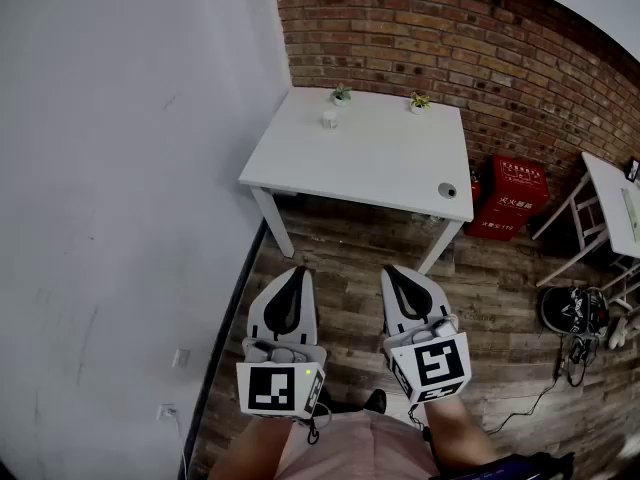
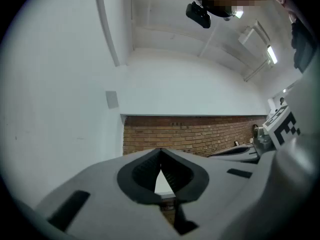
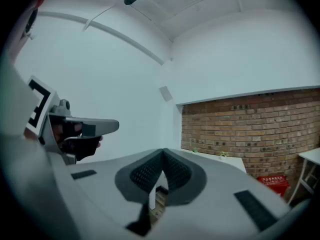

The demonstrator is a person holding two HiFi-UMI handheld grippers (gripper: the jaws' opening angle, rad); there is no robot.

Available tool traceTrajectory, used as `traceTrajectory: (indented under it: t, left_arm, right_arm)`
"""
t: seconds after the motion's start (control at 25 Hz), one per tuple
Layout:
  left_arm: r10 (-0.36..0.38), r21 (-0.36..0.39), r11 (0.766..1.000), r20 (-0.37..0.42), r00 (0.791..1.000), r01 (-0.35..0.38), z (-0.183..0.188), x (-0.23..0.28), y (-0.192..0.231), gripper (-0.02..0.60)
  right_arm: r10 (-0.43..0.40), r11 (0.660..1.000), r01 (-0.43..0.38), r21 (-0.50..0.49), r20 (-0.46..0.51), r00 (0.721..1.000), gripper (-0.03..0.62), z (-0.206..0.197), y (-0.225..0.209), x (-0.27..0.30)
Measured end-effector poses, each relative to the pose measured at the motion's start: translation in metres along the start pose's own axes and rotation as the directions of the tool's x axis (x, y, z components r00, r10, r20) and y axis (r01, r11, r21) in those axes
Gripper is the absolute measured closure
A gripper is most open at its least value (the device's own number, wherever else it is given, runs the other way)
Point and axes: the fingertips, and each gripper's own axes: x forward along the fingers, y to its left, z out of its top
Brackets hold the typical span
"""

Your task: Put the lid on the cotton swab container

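Observation:
A white table stands well ahead of me, against the brick wall. On its far side sits a small white round container. A small round grey lid-like piece lies near the table's front right corner. My left gripper and right gripper are held side by side close to my body, above the wooden floor and far short of the table. Both are shut, with nothing between their jaws.
Two tiny potted plants stand at the table's back edge. A red box sits on the floor to the table's right, and a second white table beyond it. Dark gear and cables lie at right. A white wall runs along the left.

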Motion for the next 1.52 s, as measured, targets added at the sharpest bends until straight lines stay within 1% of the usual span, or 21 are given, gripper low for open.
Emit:
traceTrajectory:
  t: [0.28, 0.4, 0.44, 0.48, 0.52, 0.56, 0.72, 0.84, 1.0, 1.04, 1.24, 1.4, 1.52]
  left_arm:
    - [0.002, 0.007, 1.000, -0.004, 1.000, -0.002, -0.001, -0.003, -0.007, 0.580]
    - [0.023, 0.003, 1.000, 0.002, 1.000, -0.023, 0.000, -0.005, -0.006, 0.580]
    - [0.026, -0.006, 1.000, 0.010, 1.000, -0.026, 0.001, -0.006, -0.007, 0.578]
    - [0.020, -0.017, 1.000, 0.016, 1.000, -0.020, 0.002, -0.006, -0.009, 0.510]
    - [0.010, -0.029, 1.000, 0.019, 1.000, -0.010, 0.002, -0.005, -0.012, 0.415]
    - [0.001, -0.039, 0.999, 0.020, 1.000, -0.001, 0.001, -0.004, -0.016, 0.370]
    - [-0.003, -0.036, 0.999, 0.009, 1.000, 0.003, -0.002, 0.000, -0.033, 0.368]
    - [0.010, -0.029, 1.000, -0.002, 1.000, -0.010, -0.006, 0.002, -0.046, 0.368]
    - [0.031, -0.023, 0.999, -0.031, 0.999, -0.032, -0.021, 0.006, -0.056, 0.368]
    - [0.033, -0.024, 0.999, -0.043, 0.999, -0.034, -0.027, 0.006, -0.056, 0.377]
    - [0.048, -0.043, 0.998, -0.079, 0.996, -0.051, -0.048, 0.025, -0.040, 0.388]
    - [0.052, -0.065, 0.996, -0.097, 0.994, -0.058, -0.071, 0.058, -0.013, 0.388]
    - [0.035, -0.080, 0.996, -0.103, 0.994, -0.043, -0.084, 0.093, 0.014, 0.388]
  right_arm:
    - [0.003, 1.000, -0.003, 0.003, -0.007, 1.000, 0.591, -0.005, -0.001, -0.006]
    - [-0.002, 1.000, 0.002, 0.011, 0.009, 1.000, 0.589, -0.003, -0.003, -0.008]
    - [0.008, 1.000, -0.008, 0.012, 0.010, 1.000, 0.566, -0.003, -0.002, -0.009]
    - [0.021, 1.000, -0.021, 0.009, 0.005, 1.000, 0.432, -0.003, -0.001, -0.009]
    - [0.029, 1.000, -0.029, 0.004, 0.000, 1.000, 0.398, -0.004, -0.001, -0.010]
    - [0.030, 1.000, -0.030, -0.002, -0.005, 1.000, 0.407, -0.004, -0.002, -0.011]
    - [0.020, 1.000, -0.020, -0.023, -0.011, 1.000, 0.418, -0.011, -0.017, -0.019]
    - [0.026, 1.000, -0.026, 0.001, -0.018, 0.999, 0.422, -0.014, -0.031, -0.025]
    - [0.033, 0.999, -0.033, -0.002, -0.037, 0.999, 0.431, -0.030, -0.048, -0.025]
    - [0.035, 0.999, -0.034, 0.005, -0.035, 0.999, 0.431, -0.035, -0.049, -0.023]
    - [0.053, 0.998, -0.052, 0.019, -0.068, 0.996, 0.436, -0.052, -0.053, 0.003]
    - [0.060, 0.998, -0.059, 0.019, -0.096, 0.994, 0.437, -0.069, -0.058, 0.045]
    - [0.046, 0.999, -0.044, 0.022, -0.101, 0.994, 0.439, -0.073, -0.066, 0.088]
